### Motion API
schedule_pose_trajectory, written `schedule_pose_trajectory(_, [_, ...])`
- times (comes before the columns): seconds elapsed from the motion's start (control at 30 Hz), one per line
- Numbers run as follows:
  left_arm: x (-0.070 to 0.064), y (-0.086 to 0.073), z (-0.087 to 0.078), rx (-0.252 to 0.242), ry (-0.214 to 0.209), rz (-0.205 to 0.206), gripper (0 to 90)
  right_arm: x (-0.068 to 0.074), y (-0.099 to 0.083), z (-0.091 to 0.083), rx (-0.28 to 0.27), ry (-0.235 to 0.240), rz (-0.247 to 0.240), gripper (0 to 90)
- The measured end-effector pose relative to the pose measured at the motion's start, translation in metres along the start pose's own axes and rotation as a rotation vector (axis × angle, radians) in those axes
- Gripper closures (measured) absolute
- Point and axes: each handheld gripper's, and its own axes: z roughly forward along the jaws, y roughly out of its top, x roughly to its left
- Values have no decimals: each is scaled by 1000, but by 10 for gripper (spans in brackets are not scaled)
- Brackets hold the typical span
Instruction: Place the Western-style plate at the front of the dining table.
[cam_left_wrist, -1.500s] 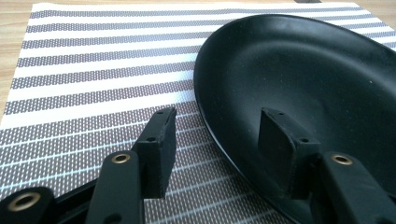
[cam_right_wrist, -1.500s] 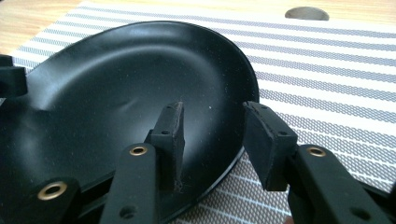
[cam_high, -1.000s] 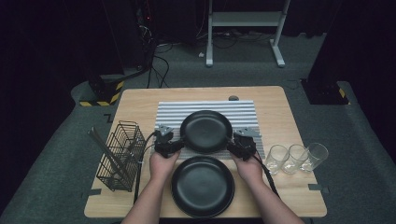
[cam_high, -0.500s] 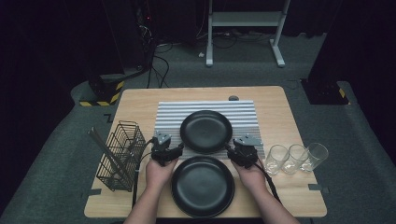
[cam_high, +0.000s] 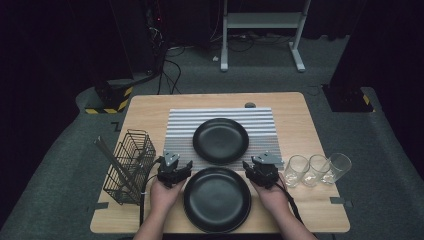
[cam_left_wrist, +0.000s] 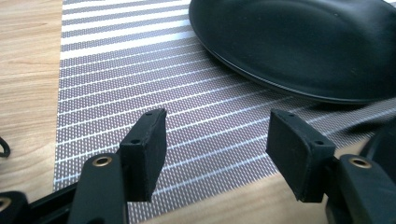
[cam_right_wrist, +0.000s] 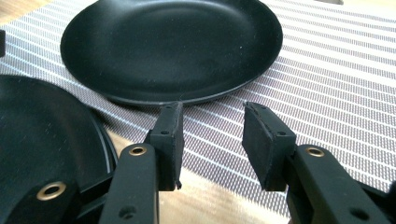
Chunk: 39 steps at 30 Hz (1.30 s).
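Black plates, two (cam_high: 220, 140) (cam_high: 217, 199), three glasses (cam_high: 317, 169), two open tools (cam_high: 174, 170) (cam_high: 261, 170)

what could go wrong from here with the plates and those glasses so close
The right claw sits between the near plate and three glasses; a sideways swing could tip the nearest glass. The near plate hangs close to the table edge, so a nudge toward the person might slide it off. Both claws are open and empty; gripping a thin rim may slip.
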Motion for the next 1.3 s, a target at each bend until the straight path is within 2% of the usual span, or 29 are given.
schedule_pose_trajectory(0.2, [-1, -4, -8, -3, -17, -2, 383, 2, -7, -8, 14, -2, -13, 589])
schedule_pose_trajectory(0.33, [-3, -8, -14, -28, -17, 1, 418, 1, -11, -13, 33, -17, -7, 589])
schedule_pose_trajectory(0.53, [-2, -14, -17, -24, -2, 55, 451, -2, -21, -16, 69, -24, 0, 557])
schedule_pose_trajectory(0.67, [-5, -19, -19, -36, -18, 81, 454, -2, -26, -16, 86, -24, 0, 557])
schedule_pose_trajectory(0.8, [-4, -21, -22, -56, -33, 61, 430, -5, -32, -14, 113, -41, -14, 552])
schedule_pose_trajectory(0.93, [3, -20, -24, -51, -59, -2, 407, -5, -36, -15, 125, -58, -26, 538])
schedule_pose_trajectory(1.0, [5, -20, -25, -60, -67, -16, 407, -4, -38, -14, 131, -62, -27, 527])
schedule_pose_trajectory(1.07, [4, -21, -27, -70, -73, -5, 406, -4, -39, -15, 128, -70, -35, 519])
schedule_pose_trajectory(1.3, [2, -19, -30, -78, -89, 31, 381, -9, -41, -16, 131, -40, 7, 439])
